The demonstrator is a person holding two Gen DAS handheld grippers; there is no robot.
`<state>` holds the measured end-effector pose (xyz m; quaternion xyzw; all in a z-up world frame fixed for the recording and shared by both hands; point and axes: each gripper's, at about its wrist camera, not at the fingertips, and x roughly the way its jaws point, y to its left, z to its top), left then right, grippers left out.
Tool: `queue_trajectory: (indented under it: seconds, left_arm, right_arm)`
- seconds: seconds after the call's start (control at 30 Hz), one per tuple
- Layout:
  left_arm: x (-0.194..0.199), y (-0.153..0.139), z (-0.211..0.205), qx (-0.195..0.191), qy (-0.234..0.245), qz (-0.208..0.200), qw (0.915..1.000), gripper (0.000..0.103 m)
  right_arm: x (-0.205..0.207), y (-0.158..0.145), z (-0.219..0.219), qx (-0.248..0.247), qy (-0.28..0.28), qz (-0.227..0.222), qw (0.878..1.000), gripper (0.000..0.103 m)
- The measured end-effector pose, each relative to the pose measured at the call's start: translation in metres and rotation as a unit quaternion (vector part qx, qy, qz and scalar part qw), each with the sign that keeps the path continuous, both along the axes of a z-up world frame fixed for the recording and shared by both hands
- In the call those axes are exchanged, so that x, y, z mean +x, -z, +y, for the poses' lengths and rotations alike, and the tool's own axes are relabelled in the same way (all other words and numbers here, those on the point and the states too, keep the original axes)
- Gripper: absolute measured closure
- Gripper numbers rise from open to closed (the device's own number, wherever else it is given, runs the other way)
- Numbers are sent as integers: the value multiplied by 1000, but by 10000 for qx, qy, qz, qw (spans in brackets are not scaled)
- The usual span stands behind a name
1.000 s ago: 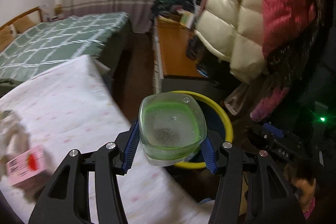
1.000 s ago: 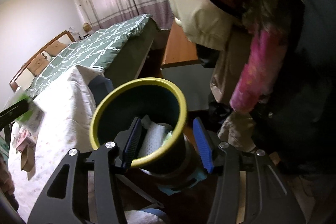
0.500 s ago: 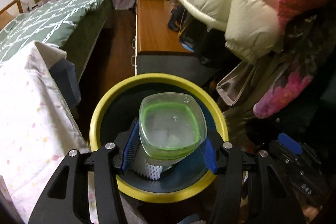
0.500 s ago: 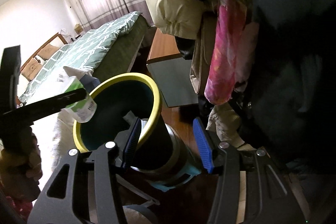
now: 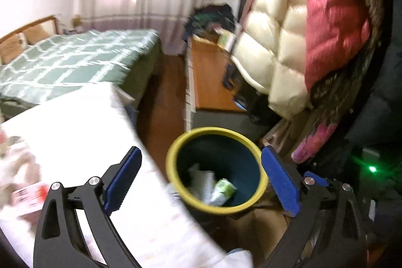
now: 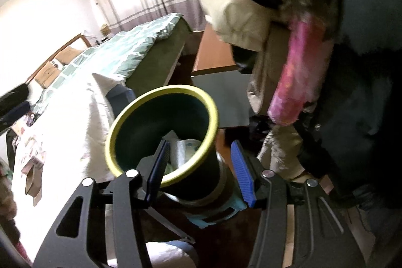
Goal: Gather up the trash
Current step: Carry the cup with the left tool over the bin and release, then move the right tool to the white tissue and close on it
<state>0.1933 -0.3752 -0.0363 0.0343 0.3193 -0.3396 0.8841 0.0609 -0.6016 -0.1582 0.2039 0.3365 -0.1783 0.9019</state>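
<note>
My left gripper (image 5: pixel 201 155) hangs above and just short of the yellow-rimmed dark bin (image 5: pixel 216 131). Its jaws are opening wide and nothing is between the blue pads. The clear cup with the green rim (image 5: pixel 223 190) lies on its side inside the bin, beside crumpled white trash (image 5: pixel 201 180). In the right wrist view my right gripper (image 6: pixel 200 143) is shut on the bin (image 6: pixel 176 88). One finger sits inside the wall, the other outside, and the bin is held tilted. White trash (image 6: pixel 186 147) shows at the bottom.
A table with a white cloth (image 5: pixel 88 132) lies left of the bin, with a pink box (image 5: pixel 27 195) and small cartons (image 6: pixel 32 160) on it. Behind are a green checked bed (image 5: pixel 75 62) and a wooden cabinet (image 5: pixel 208 72). Padded jackets (image 5: pixel 289 42) hang close on the right.
The left gripper let go of the green-rimmed cup, which now lies in the bin. Its jaws spread wide and it drew back and up. The right gripper kept its hold on the bin.
</note>
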Motion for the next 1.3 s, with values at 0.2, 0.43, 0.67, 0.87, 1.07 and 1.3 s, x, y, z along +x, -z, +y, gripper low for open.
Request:
queue_trajectory:
  seconds: [0.2, 0.43, 0.67, 0.87, 1.07, 1.3]
  left_arm:
    - [-22, -19, 122, 13, -1199, -192, 9926, 5]
    - [-49, -18, 261, -128, -2600, -88, 9655, 5]
    - [-81, -19, 344, -190, -3406, -253, 9397, 5]
    - [-85, -15, 370, -357, -3526, -221, 9348, 5]
    - [-73, -5, 370, -306, -3562, -186, 9337, 5]
    - [-52, 13, 385, -283, -3746, 28, 9268, 5]
  right_arm:
    - [14, -9, 37, -87, -430, -14, 9990, 53]
    - [35, -21, 95, -151, -1101, 18, 9938, 53]
    - [60, -34, 162, -246, -1889, -3, 9817, 52]
    - [79, -45, 212, -251, -2442, -58, 9694, 52]
    - [124, -70, 272, -445, -3146, -266, 9478, 52]
    - [203, -76, 359, -866, -4069, -165, 9092, 52]
